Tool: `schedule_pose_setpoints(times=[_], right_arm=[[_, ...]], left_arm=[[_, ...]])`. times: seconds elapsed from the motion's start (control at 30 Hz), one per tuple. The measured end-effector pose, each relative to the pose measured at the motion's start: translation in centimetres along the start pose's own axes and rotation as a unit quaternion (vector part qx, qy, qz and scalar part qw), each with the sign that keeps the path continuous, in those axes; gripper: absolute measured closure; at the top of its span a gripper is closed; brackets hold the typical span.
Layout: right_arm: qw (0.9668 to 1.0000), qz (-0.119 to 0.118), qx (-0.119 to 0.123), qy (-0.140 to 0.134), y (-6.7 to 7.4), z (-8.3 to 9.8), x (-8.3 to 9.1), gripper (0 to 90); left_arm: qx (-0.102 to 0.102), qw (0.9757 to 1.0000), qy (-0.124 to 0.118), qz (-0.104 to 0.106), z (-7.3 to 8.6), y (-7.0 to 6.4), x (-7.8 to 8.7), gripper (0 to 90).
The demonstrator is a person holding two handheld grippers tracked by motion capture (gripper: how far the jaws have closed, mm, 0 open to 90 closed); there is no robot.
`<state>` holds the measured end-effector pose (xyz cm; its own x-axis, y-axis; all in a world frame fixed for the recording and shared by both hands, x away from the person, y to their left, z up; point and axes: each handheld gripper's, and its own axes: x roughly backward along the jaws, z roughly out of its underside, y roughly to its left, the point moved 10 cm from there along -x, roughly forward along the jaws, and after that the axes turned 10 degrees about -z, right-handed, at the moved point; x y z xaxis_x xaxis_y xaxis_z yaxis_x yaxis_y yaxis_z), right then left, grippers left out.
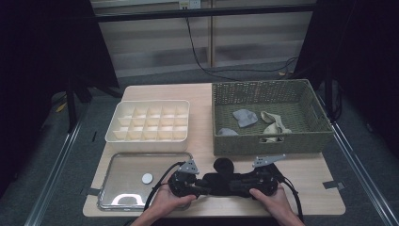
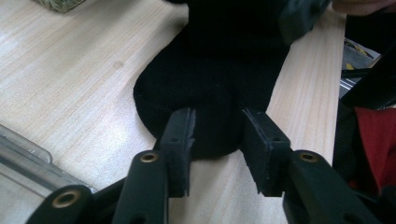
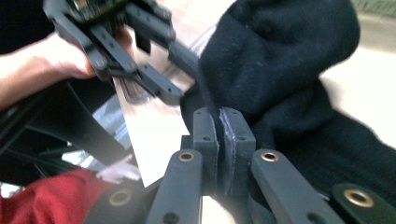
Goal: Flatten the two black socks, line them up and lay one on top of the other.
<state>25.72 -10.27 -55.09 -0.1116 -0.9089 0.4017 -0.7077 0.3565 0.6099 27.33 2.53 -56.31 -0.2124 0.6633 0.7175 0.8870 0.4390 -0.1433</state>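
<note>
A black knitted sock (image 1: 225, 177) lies along the lower middle of the high view, on the pale wooden table (image 1: 202, 103) in front of the green woven basket (image 1: 268, 146). Its long axis runs left to right across the frame, with a bunched end rising at its middle. The right gripper (image 3: 218, 122), jaws nearly together, pinches a fold of the fabric, seemingly to anchor it. The left gripper (image 2: 217, 128) stands partly open, jaws straddling the rounded toe end without pressing, probably ready to take or release that end.
</note>
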Motion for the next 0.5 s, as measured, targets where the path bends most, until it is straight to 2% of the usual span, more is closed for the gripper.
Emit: schedule_pose_setpoints(times=[0.07, 0.17, 0.27, 0.33, 0.43, 0.47, 0.5], right_arm=[[0.9999, 0.004, -0.002, 0.014, -0.2, 0.7, -0.3, 84.9], [0.9994, 0.006, -0.003, 0.035, -0.3, 1.5, -1.0, 84.1], [0.9990, 0.007, -0.001, 0.043, -0.2, 1.8, -1.3, 83.6], [0.9991, 0.005, -0.002, 0.043, -0.2, 1.8, -1.3, 83.3], [0.9991, 0.004, 0.000, 0.043, -0.3, 1.8, -1.3, 83.2], [0.9990, 0.005, -0.004, 0.045, -0.3, 1.8, -1.3, 82.9], [0.9989, 0.004, -0.003, 0.046, -0.2, 1.8, -1.3, 82.5]], left_arm=[[0.002, 1.0000, 0.005, -0.001, 0.0, 0.1, 0.1, 58.7], [0.007, 1.0000, -0.005, -0.003, -0.2, 0.4, 0.4, 55.5], [0.024, 0.9991, -0.035, 0.001, -1.0, 1.0, 1.2, 54.2], [0.026, 0.9987, -0.043, -0.005, -1.4, 1.4, 1.4, 54.5], [0.024, 0.9983, -0.054, -0.001, -2.6, 1.7, 1.1, 55.1], [0.018, 0.9982, -0.058, 0.008, -3.0, 1.6, 0.9, 55.1], [0.011, 0.9981, -0.060, 0.008, -3.4, 1.6, 0.8, 54.4]])
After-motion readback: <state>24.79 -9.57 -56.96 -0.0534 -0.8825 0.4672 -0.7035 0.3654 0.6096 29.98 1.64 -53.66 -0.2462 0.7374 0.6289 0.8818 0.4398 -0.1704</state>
